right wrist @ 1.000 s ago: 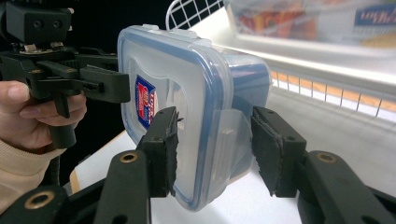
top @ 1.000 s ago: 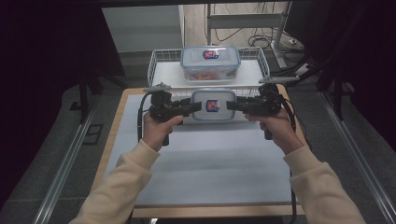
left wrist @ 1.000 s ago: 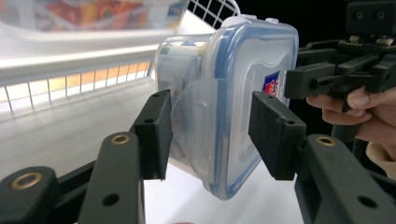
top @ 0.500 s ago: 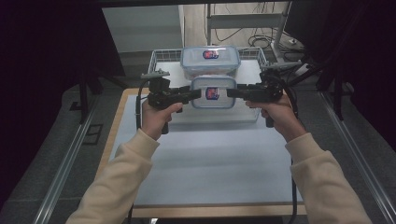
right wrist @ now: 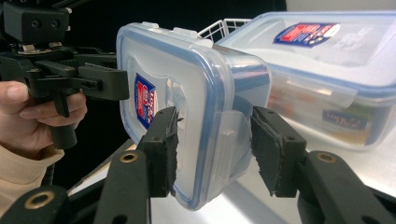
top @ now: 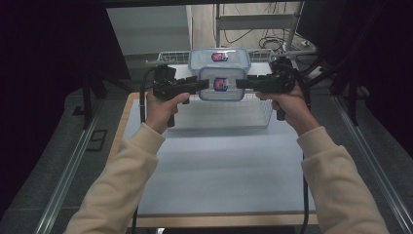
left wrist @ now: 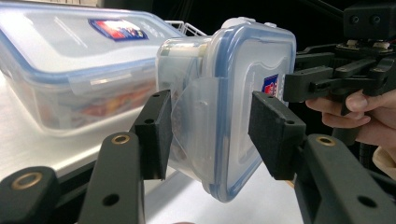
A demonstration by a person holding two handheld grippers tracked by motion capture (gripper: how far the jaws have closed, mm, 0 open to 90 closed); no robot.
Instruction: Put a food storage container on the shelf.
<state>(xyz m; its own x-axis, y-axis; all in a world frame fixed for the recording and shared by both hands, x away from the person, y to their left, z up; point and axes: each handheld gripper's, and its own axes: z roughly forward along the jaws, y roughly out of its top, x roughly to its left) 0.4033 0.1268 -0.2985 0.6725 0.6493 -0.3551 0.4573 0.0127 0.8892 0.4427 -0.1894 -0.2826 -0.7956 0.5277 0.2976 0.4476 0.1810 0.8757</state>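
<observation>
While both grippers' fingers clamp the small container (top: 221, 84) by its ends above the bench's far edge, level, even pressure should seat it squarely atop the large container (top: 219, 56).

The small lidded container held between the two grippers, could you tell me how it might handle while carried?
The small container looks stiff, since its walls keep shape between the left hand-held gripper and right hand-held gripper. Its smooth plastic is probably slippery. It seems light.

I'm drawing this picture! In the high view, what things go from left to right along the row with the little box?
Left hand → left gripper → small container → right gripper → right hand.
</observation>
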